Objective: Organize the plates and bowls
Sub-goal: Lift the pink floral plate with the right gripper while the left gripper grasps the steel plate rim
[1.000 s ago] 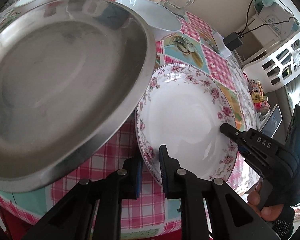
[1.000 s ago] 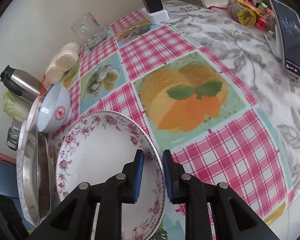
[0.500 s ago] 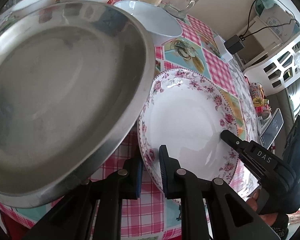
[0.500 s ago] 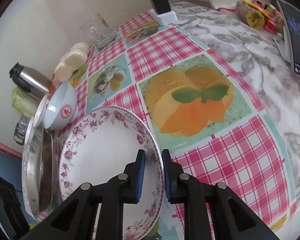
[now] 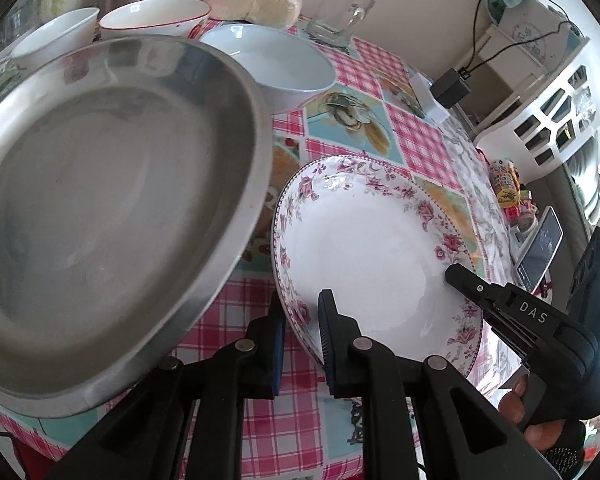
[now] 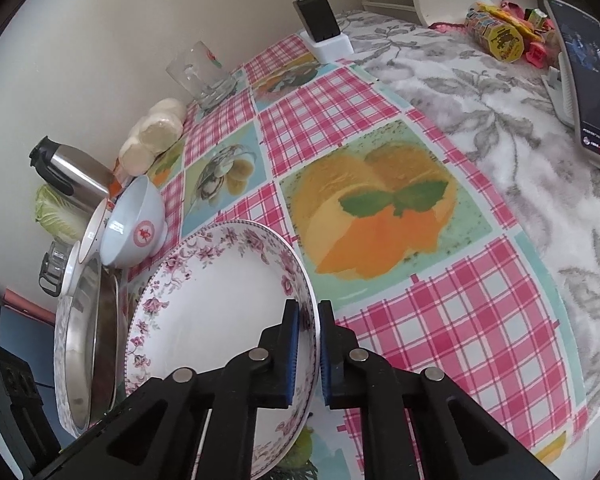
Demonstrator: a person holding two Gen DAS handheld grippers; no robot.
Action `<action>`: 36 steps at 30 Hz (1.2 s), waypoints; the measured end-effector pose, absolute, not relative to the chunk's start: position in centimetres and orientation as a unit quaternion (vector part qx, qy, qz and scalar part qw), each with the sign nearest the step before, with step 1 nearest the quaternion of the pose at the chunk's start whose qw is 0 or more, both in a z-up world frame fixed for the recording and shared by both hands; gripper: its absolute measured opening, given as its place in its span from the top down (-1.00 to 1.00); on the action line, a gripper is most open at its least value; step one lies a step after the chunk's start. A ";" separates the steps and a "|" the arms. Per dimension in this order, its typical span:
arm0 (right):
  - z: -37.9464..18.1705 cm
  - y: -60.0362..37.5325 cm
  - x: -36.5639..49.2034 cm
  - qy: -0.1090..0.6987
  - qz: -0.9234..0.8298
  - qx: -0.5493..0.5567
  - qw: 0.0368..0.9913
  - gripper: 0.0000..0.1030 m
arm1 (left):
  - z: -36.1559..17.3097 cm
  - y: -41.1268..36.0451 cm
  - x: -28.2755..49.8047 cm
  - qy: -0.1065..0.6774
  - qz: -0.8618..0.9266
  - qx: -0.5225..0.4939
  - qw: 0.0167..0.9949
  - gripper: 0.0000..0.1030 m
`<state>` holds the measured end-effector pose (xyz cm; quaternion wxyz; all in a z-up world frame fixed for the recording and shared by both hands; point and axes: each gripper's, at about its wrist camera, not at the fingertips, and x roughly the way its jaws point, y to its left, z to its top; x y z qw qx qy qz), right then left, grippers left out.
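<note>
A white plate with a pink floral rim (image 5: 364,248) (image 6: 220,308) is lifted off the table and tilted. My left gripper (image 5: 302,316) is shut on its near-left rim. My right gripper (image 6: 309,320) is shut on its opposite rim and shows in the left wrist view (image 5: 512,308). A large steel plate (image 5: 100,208) (image 6: 80,344) lies just left of the floral plate. A light blue bowl (image 5: 272,68) (image 6: 134,224) and two white bowls (image 5: 152,20) (image 5: 56,36) sit behind the steel plate.
On the checked tablecloth (image 6: 420,320) stand a glass mug (image 5: 336,20) (image 6: 200,76), round buns (image 5: 256,0) (image 6: 152,140) and a steel flask (image 6: 72,172). A charger (image 6: 320,28), a phone on a stand (image 6: 584,80) and snacks (image 6: 500,36) sit at the right.
Both grippers have raised the floral plate off the table and tilted it, moving it a little right, away from the steel plate's rim.
</note>
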<state>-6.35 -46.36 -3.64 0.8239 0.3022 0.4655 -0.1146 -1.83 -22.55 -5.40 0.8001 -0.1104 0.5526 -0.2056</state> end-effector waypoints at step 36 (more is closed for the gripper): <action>3.3 -44.9 -8.4 0.382 -0.128 0.259 0.878 0.81 | -0.7 -21.3 -1.9 0.481 -0.268 -0.109 0.828 0.65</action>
